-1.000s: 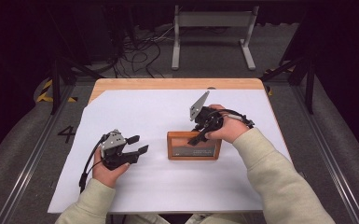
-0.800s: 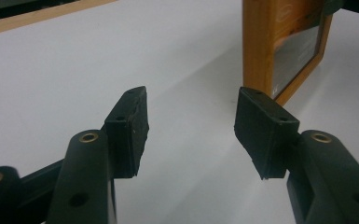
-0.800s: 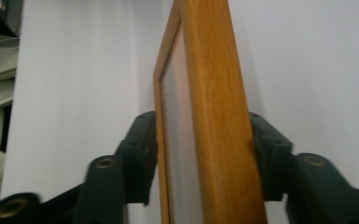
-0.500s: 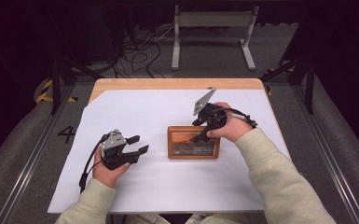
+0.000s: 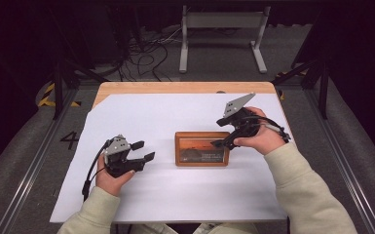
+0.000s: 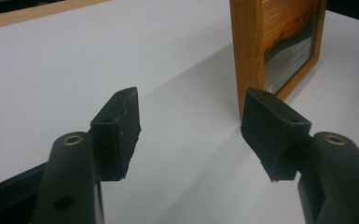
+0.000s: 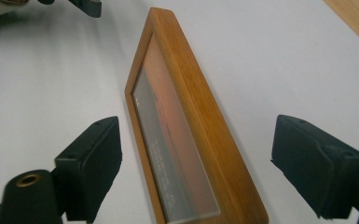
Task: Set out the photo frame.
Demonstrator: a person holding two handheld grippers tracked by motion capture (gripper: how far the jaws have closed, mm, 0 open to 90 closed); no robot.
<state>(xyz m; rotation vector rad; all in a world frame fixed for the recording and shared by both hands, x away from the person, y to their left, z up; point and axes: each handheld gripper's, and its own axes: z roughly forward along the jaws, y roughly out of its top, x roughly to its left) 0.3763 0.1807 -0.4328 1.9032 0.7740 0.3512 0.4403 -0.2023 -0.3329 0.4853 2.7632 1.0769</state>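
High view has the frame [image 5: 202,148] lying flat mid-table, long axis 9-to-3, with the right gripper [image 5: 222,142] spread wide open straddling its 3 o'clock end, while the left gripper [image 5: 143,151], also open, sits well off at 9 o'clock.

Wooden table [image 5: 175,87]; white sheet [image 5: 175,185] covers it; picture frame [image 5: 202,148] on sheet.
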